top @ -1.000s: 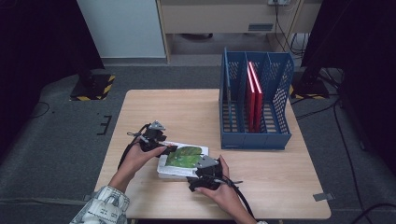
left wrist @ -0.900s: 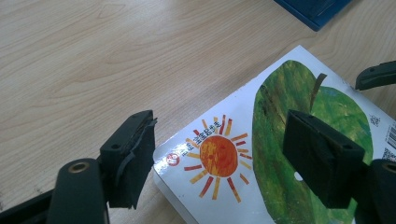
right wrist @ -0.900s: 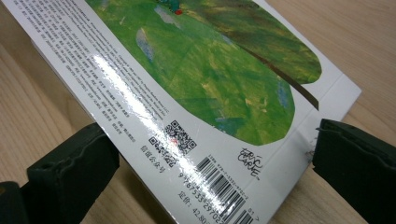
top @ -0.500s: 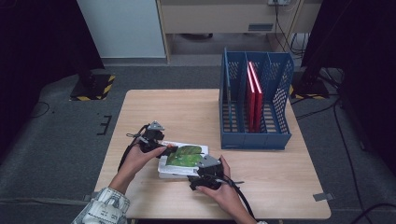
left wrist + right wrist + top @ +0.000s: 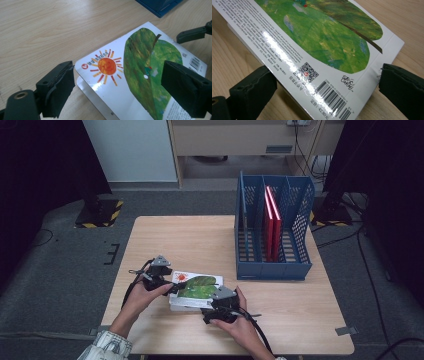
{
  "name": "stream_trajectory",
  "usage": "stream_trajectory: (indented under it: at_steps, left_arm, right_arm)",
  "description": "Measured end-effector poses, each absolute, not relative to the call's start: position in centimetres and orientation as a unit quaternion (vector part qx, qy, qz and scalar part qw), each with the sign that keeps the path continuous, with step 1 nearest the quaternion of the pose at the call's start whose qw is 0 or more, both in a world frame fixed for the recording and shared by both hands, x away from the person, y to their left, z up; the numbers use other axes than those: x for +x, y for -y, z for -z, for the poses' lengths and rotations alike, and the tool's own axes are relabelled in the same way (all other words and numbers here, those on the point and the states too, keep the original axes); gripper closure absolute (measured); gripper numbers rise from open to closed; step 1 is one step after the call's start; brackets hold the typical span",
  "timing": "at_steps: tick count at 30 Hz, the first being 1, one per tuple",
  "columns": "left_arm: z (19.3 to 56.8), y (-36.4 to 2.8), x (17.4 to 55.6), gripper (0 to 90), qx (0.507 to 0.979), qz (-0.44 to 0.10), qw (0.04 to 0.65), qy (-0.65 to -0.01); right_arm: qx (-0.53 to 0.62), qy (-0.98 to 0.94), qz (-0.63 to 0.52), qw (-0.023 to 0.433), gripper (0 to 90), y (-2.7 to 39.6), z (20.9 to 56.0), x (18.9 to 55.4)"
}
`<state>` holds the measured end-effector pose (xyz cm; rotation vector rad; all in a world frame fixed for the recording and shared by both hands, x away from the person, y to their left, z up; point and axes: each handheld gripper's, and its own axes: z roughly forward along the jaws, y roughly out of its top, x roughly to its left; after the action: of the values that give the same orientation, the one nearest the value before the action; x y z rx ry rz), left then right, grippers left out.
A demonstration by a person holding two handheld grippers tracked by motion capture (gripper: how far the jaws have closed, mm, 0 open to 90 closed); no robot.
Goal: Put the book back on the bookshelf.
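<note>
A picture book (image 5: 195, 287) with a green leaf and an orange sun on its white cover lies flat near the table's front edge. My left gripper (image 5: 172, 287) is at the book's left end. Its jaws have just been opening and stand open (image 5: 117, 85) on either side of the sun corner of the book (image 5: 140, 65), without pressing it. My right gripper (image 5: 216, 296) is at the near right corner. It is open (image 5: 327, 90) too, with the barcode corner of the book (image 5: 324, 37) between the jaws and bare wood showing beside the right pad.
A blue file rack (image 5: 272, 235) stands at the right rear of the wooden table (image 5: 200, 240), with two red books (image 5: 271, 220) upright in it. One jaw of the right gripper (image 5: 192, 35) shows beyond the book in the left gripper view.
The left hand has shifted very slightly towards me at the book's left end. The book and the right hand lie as before.
</note>
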<state>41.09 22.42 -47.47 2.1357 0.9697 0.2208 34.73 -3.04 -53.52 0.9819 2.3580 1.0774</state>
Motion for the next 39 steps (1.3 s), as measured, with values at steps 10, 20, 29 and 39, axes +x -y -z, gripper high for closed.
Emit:
stream_trajectory:
  at_steps: [10,20,29,39]
  left_arm:
    - [48.6,-23.1,40.1,10.7,0.838,-0.069,0.382,-0.384]
    - [49.4,-22.9,39.6,11.6,0.841,-0.052,0.38,-0.381]
    - [50.0,-22.8,39.5,12.5,0.84,-0.035,0.383,-0.382]
    - [50.2,-22.5,39.3,14.4,0.847,-0.023,0.39,-0.36]
  right_arm:
    - [0.349,-0.837,-0.38,0.183,1.3,3.0,53.6,34.8]
    - [0.352,-0.836,-0.381,0.181,1.3,3.0,53.6,34.8]
    - [0.351,-0.836,-0.381,0.18,1.4,3.1,53.6,34.8]
    - [0.35,-0.837,-0.38,0.179,1.3,3.1,53.6,34.9]
